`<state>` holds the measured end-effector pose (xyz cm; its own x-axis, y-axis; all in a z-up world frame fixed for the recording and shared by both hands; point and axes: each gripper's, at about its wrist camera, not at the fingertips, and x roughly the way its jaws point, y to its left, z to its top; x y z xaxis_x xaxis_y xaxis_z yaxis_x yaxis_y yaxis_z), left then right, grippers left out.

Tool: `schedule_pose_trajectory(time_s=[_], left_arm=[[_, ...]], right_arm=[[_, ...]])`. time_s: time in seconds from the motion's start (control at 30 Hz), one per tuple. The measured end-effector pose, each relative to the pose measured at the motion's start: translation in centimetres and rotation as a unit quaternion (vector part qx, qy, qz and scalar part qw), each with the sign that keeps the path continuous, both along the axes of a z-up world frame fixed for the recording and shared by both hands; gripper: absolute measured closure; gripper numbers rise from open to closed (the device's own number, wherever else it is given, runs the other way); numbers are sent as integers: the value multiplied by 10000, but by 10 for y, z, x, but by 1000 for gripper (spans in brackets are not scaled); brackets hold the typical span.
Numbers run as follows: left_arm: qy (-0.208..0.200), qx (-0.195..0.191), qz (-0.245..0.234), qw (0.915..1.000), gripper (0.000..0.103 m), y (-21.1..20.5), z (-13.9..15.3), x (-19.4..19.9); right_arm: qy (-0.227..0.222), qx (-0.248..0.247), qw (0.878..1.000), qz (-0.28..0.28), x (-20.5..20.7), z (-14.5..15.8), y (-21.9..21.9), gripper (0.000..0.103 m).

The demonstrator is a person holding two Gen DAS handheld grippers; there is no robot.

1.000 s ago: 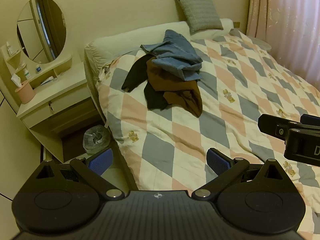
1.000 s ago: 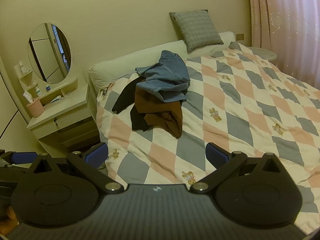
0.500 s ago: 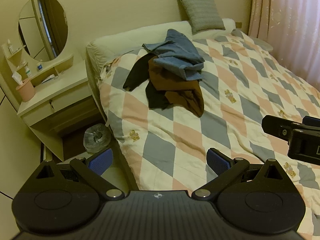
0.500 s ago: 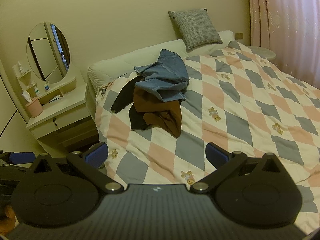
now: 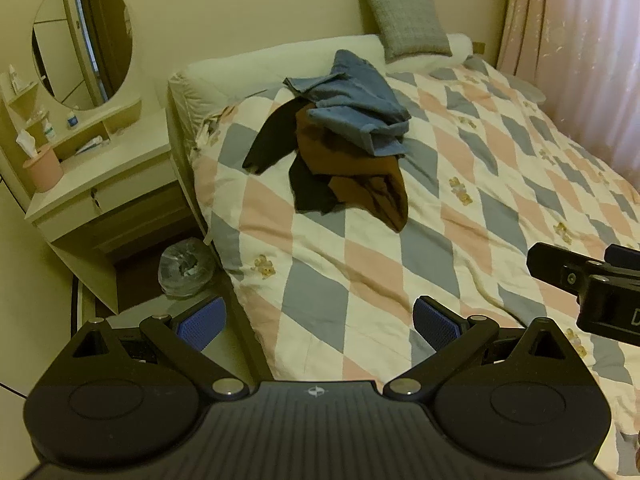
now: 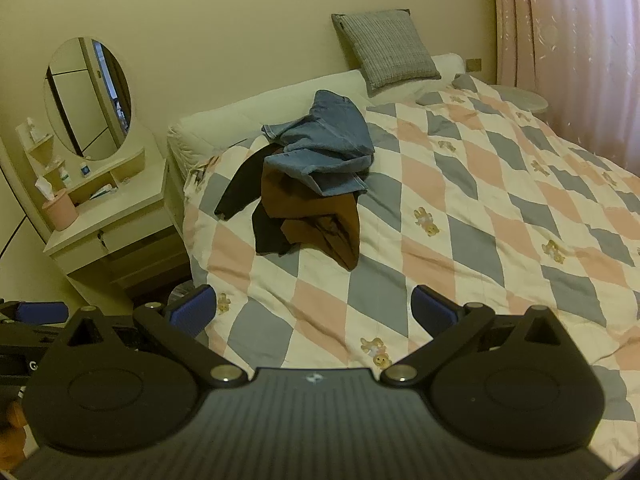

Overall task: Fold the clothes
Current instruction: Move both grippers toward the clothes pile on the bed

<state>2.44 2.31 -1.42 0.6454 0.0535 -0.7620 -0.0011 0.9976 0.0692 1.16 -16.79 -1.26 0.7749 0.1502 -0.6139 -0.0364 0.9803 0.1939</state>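
From the left wrist camera, the left gripper [image 5: 318, 322] fills the bottom of the frame, its jaws spread wide with nothing between the blue pads [image 5: 200, 322]. They hang over the near edge of the bed [image 5: 340, 288], apart from the clothing. A heap of clothes [image 5: 340, 144] lies above the centre of the frame, on the checked quilt [image 5: 460, 208] near the head of the bed. A crumpled blue denim garment [image 5: 356, 100] sits on top, with loose folds and a visible hem. Under it a rust-brown garment [image 5: 352, 172] spills toward the camera, ending in a drooping point. A black garment [image 5: 280, 140] pokes out to the left and lower left of the brown one. None of them is folded. At the right edge, the black body of the right gripper [image 5: 592, 284] juts in above the quilt. A grey cushion [image 5: 404, 20] leans on the wall at the top, and a dressing table [image 5: 100, 184] with an oval mirror [image 5: 82, 38] occupies the upper left.

From the right wrist camera, the right gripper [image 6: 314, 312] is likewise opened wide and empty, low in the frame over the quilt [image 6: 480, 220]. The heap [image 6: 308, 184] lies just left of centre: denim [image 6: 324, 140] uppermost, brown [image 6: 316, 216] beneath, black [image 6: 240, 188] trailing left. Part of the left gripper [image 6: 36, 312] shows at the lower left edge. A pink curtain [image 6: 568, 40] hangs at the upper right.
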Motion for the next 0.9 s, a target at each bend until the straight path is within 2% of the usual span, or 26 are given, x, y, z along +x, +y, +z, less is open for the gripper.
schedule_pose_trajectory(time_s=[0.2,0.37,0.6,0.9], left_arm=[[49,-64,-82,9999,0,12,-6,22],[28,-84,-265,9996,0,24,-12,56],[128,17,-649,9978,1,49,-19,123],[400,203,-985,9941,1,75,-22,203]], right_arm=[[43,-45,9999,-94,21,-3,10,0],[127,-62,9996,-257,53,-8,22,0],[260,-55,9980,-572,111,-13,51,0],[446,27,9929,-1103,163,-18,79,0]])
